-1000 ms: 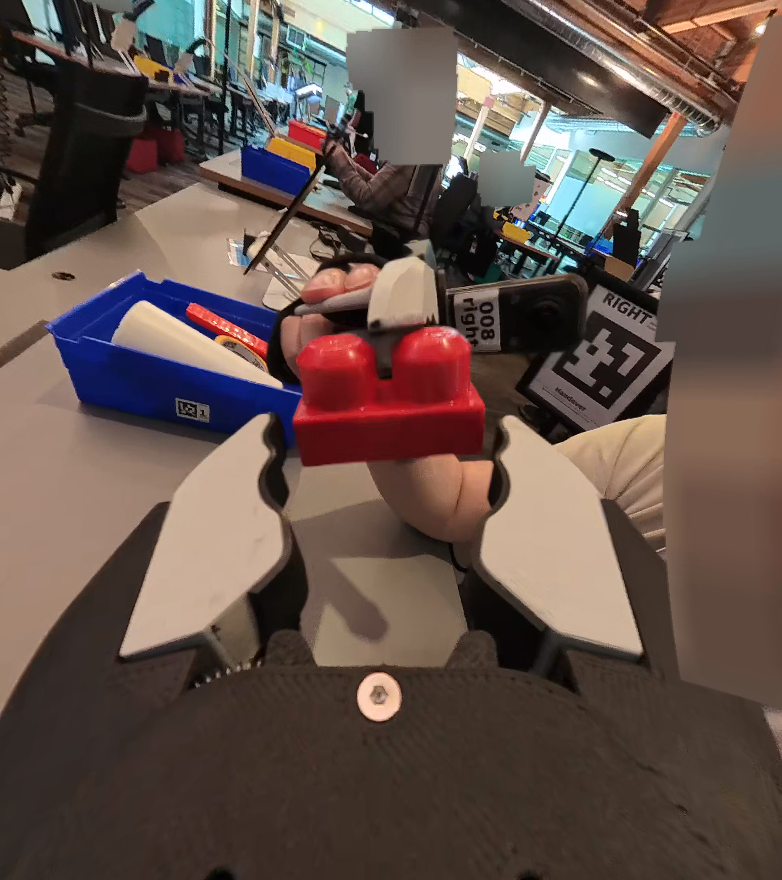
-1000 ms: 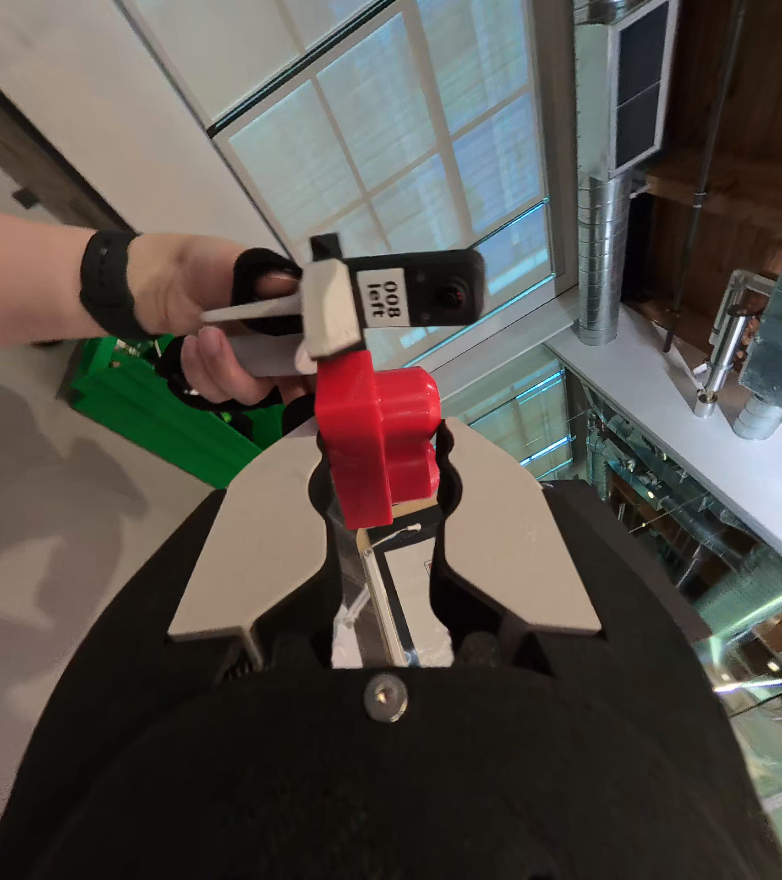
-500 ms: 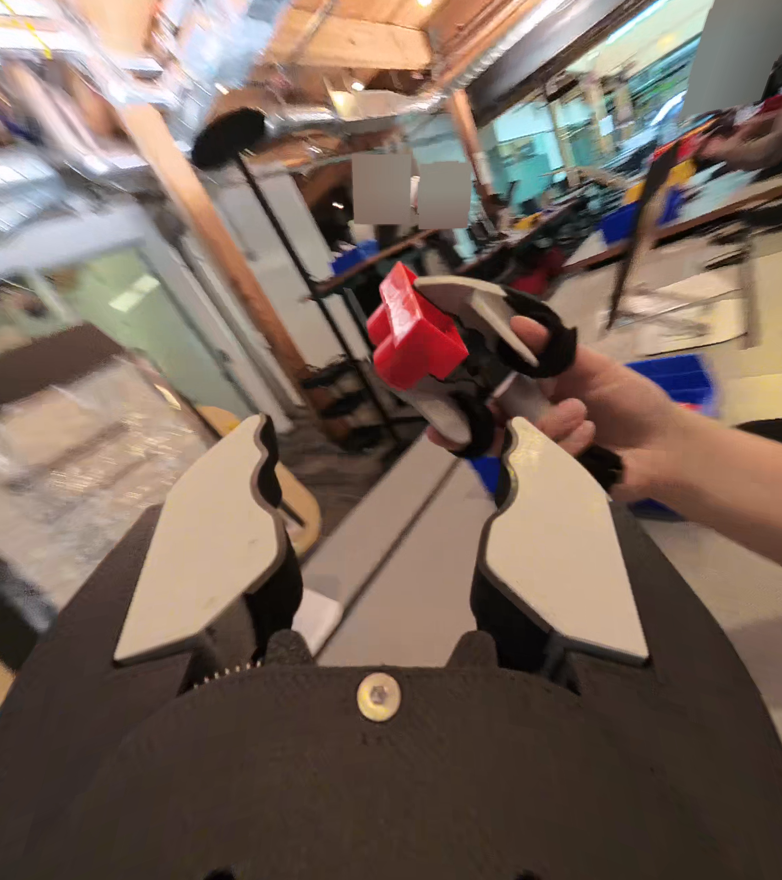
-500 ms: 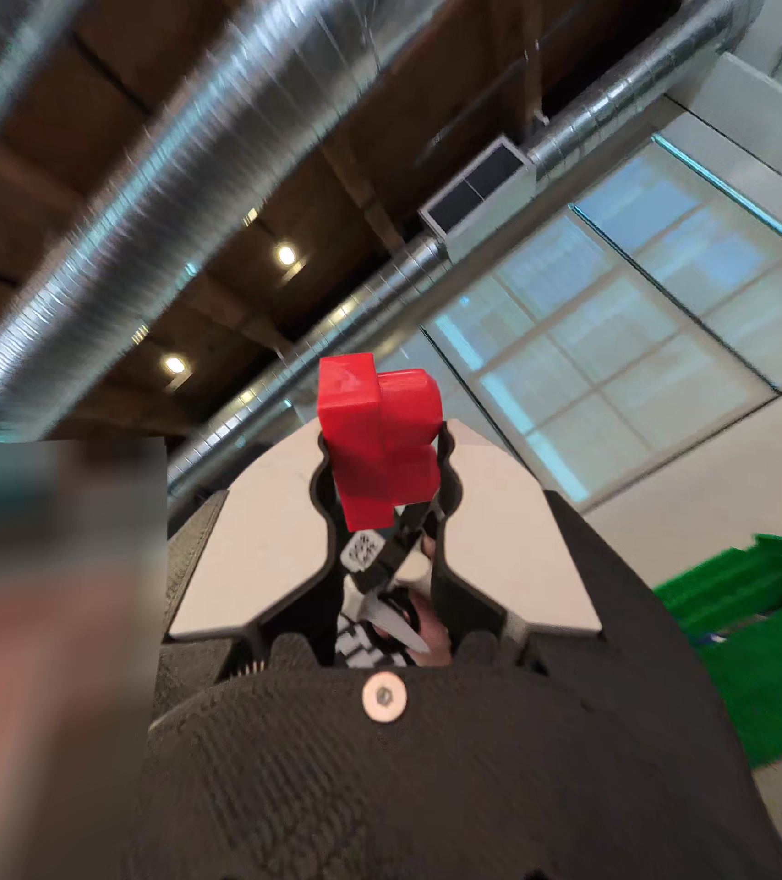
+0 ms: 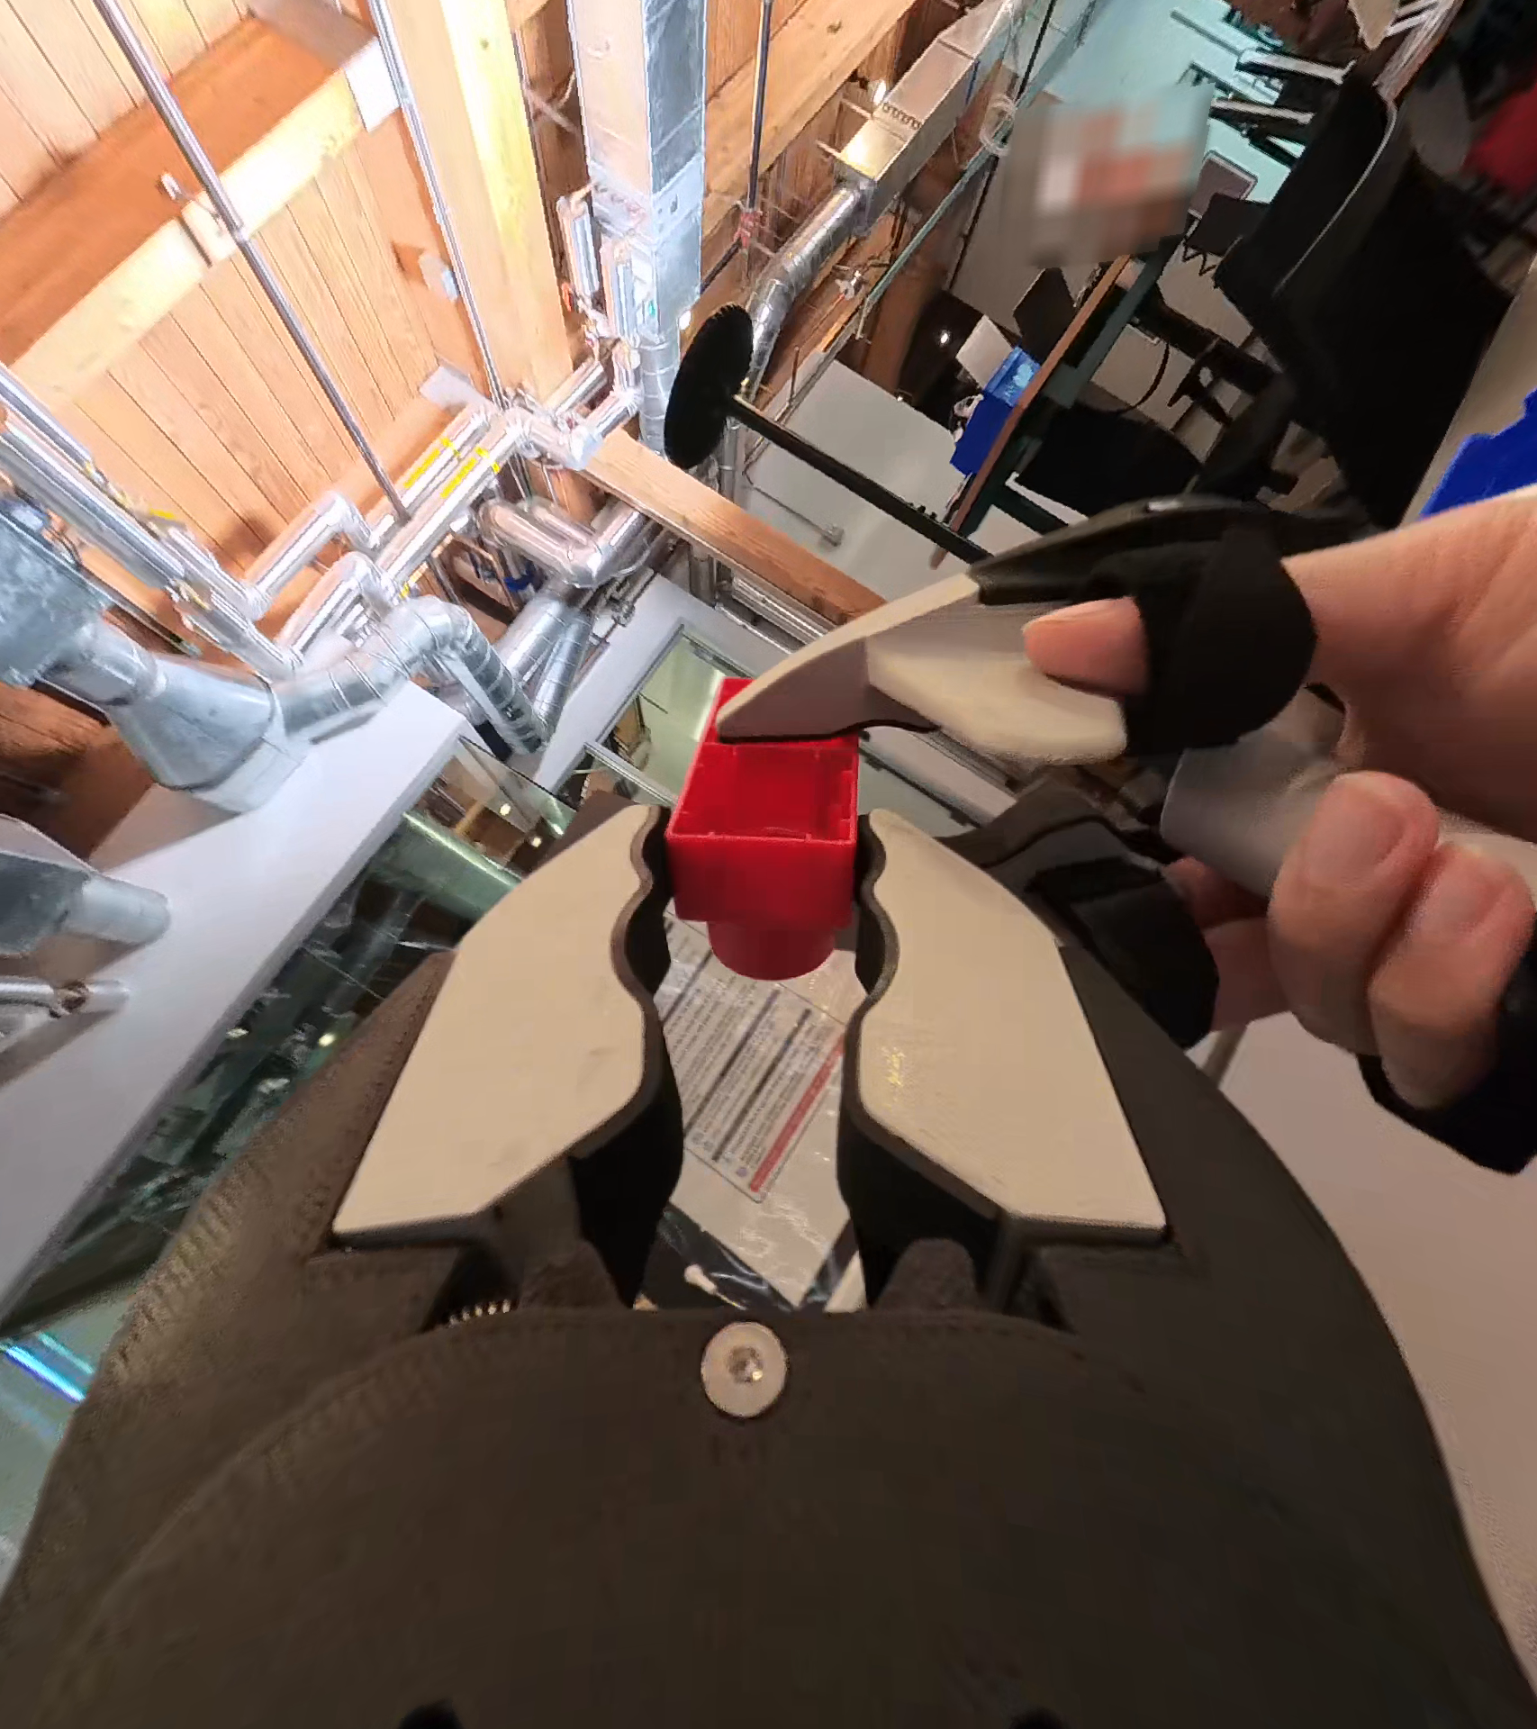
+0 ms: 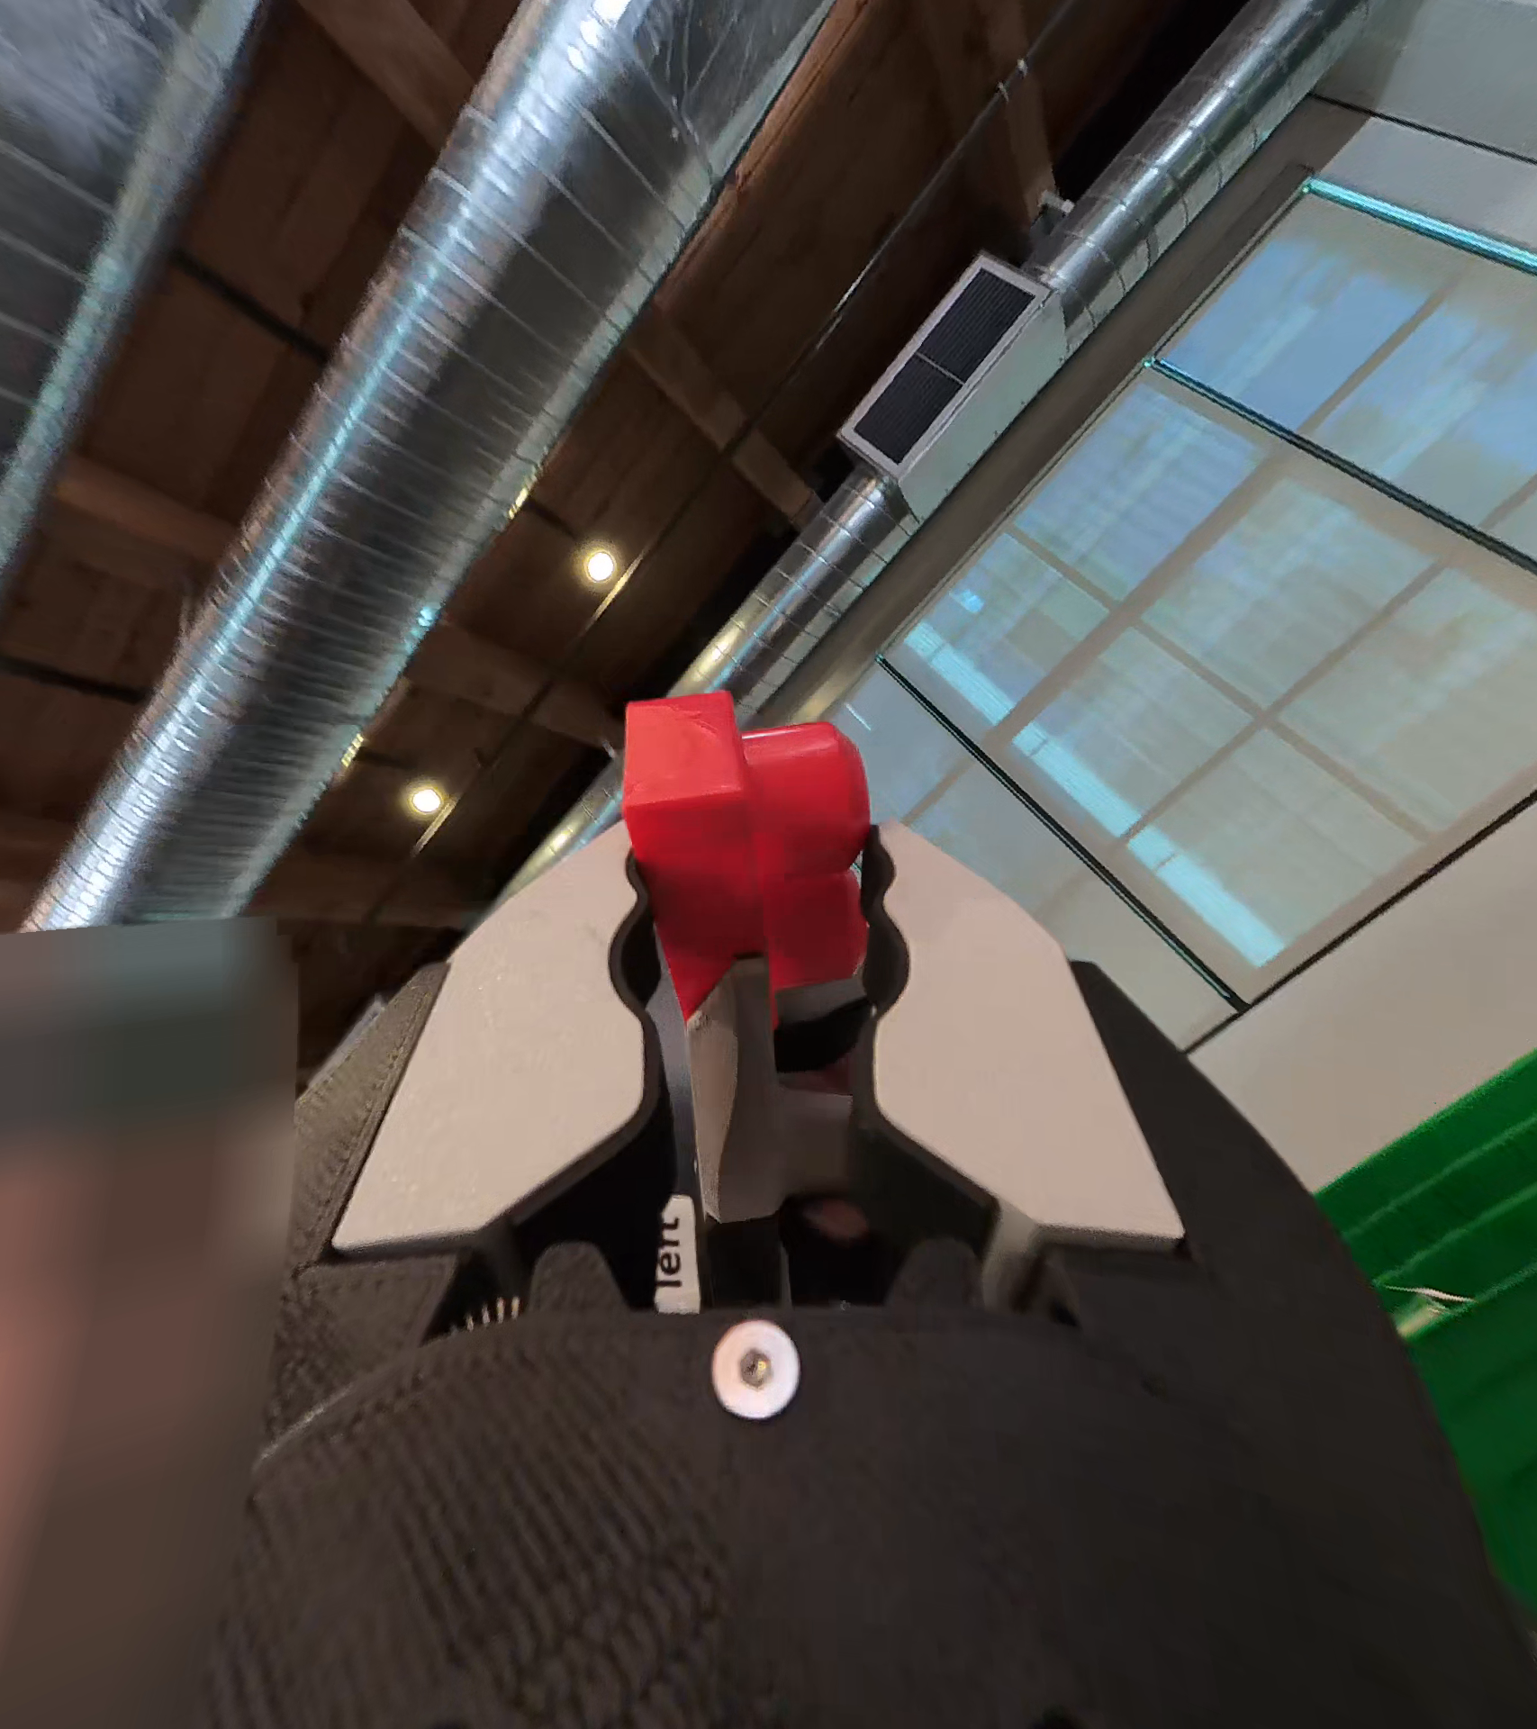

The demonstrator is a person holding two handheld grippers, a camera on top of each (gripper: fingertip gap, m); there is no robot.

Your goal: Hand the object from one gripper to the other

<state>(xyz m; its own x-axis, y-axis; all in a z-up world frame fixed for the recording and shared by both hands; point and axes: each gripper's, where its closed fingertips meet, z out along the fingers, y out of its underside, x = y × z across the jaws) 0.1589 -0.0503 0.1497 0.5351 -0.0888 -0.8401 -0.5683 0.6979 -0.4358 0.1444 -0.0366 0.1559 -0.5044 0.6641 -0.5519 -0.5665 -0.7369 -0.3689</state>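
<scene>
Now the left gripper [image 5: 762,861] has closed in on the red block [image 5: 760,865]; half a second ago it was open and apart. Both grippers squeeze it at once. The right gripper [image 6: 750,870] pinches its other end. It is shiny red plastic, hollow underneath, with round bumps, held up in the air.

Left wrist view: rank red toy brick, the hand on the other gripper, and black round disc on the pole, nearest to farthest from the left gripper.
1. Red plastic toy brick: between the left gripper fingers, centre.
2. Person's hand holding the right gripper: right side, just beyond.
3. Black round disc on a pole: far background, upper centre.
</scene>
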